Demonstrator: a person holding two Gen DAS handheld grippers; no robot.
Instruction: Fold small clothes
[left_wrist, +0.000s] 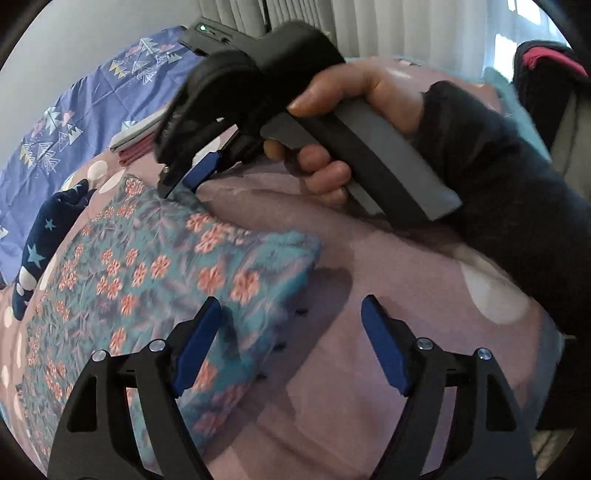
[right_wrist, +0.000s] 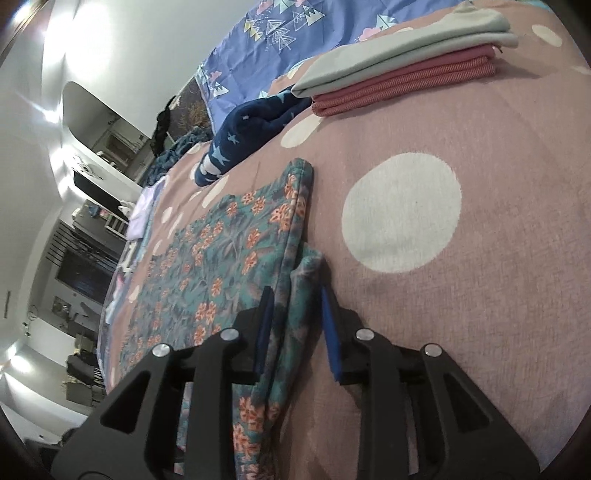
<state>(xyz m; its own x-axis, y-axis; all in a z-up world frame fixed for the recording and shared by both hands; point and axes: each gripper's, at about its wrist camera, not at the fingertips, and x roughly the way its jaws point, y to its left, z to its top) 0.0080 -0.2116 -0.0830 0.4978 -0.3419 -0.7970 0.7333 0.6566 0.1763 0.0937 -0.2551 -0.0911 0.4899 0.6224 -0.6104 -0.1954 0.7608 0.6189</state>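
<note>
- The right gripper (right_wrist: 295, 325) pinched the near edge of the floral garment (right_wrist: 225, 258); a bunched fold of cloth stood between its two blue pads, and the outer pad rested against the bedspread (right_wrist: 461, 332).
- The left gripper (left_wrist: 291, 347) was spread wide and held nothing. One pad lay over a corner of the floral garment (left_wrist: 147, 266); the other hung over bare bedspread (left_wrist: 369, 258).
- Step in hand, as judged: a fold of the garment, with the right edge gripped and the left side not yet taken.
- The next move would likely call for the left gripper to close on the corner beneath it, then for both to carry the edge across together.
- Ahead of the right gripper the garment lay flat, its long hem running straight away.
- To the outer side, open bedspread gave room for moving.
- Farther ahead lay a dark star-print item (right_wrist: 251, 136) and a stack of folded cloths (right_wrist: 406, 74), both well apart from the garment.
</note>
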